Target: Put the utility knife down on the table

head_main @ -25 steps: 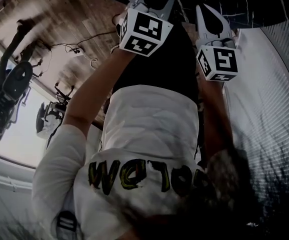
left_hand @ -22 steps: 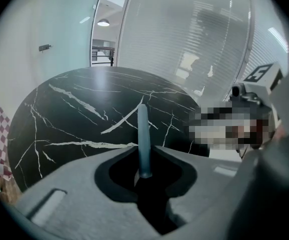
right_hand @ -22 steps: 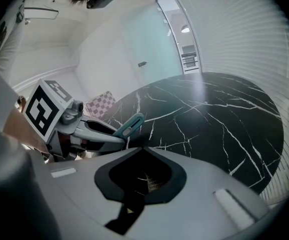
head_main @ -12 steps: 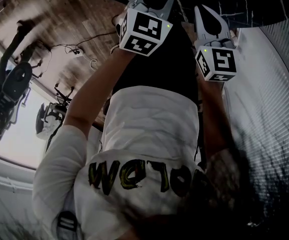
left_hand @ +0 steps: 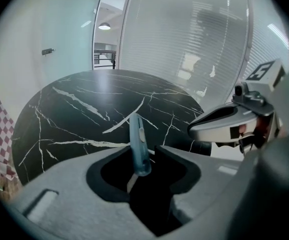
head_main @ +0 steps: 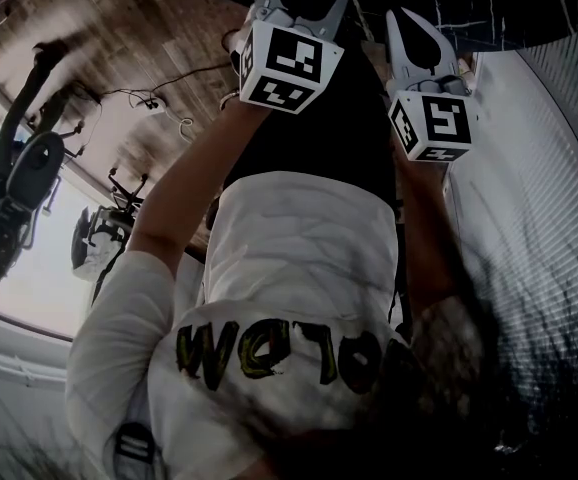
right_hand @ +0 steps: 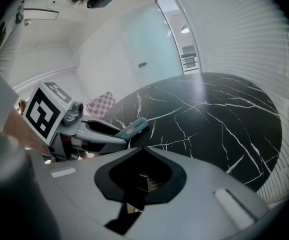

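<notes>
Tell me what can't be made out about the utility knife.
Lower tip of the utility knife: left gripper view, lost in dark between the jaws of the left gripper, which have just been opening.
Contact with the table: no view shows it.
Head view: top edge cuts the knife off.

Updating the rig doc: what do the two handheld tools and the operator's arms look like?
The left tool and right tool have pale grey moulded shells with black-lined jaws. Each carries a white cube with black square markers. The person wears a short-sleeved white T-shirt. The left tool's jaws have just been opening, the blue utility knife between them.
</notes>
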`<state>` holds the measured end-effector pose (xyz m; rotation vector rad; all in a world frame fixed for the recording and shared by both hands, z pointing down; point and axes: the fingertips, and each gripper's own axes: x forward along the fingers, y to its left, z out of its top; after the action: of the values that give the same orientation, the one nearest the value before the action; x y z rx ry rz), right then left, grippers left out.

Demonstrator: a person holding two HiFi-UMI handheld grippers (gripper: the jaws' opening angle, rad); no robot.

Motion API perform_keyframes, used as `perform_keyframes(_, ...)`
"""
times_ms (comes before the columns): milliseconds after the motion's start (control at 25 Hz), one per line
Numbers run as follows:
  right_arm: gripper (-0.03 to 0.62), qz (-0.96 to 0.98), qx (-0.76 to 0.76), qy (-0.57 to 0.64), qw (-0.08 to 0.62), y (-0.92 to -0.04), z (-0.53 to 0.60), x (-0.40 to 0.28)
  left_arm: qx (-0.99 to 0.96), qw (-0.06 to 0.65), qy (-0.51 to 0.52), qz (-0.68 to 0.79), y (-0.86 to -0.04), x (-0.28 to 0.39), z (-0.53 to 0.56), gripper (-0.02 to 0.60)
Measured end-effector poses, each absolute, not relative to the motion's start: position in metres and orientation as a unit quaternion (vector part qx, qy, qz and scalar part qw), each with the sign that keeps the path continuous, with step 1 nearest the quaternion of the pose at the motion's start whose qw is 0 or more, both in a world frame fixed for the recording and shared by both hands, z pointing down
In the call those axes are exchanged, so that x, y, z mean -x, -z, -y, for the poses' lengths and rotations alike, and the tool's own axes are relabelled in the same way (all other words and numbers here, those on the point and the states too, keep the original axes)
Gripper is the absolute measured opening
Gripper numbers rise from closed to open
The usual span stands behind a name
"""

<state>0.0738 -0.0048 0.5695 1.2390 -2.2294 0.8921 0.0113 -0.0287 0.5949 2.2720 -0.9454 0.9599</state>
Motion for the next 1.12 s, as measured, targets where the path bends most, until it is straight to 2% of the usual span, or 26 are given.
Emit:
perform_keyframes(560,0.000,0.810,-0.443,-0.315,0.219,-0.567,0.002,-0.070,-0.833,0.243,-0.347,0.355,-0.591,-0.004,0.029,0.150)
perform_keyframes(1120,0.000,0.829,-0.445,-0.267,0.210,-0.509,0.010,-0.073,-0.853,0.221,-0.303,0.363,-0.527,-0.014,0.036,0.150)
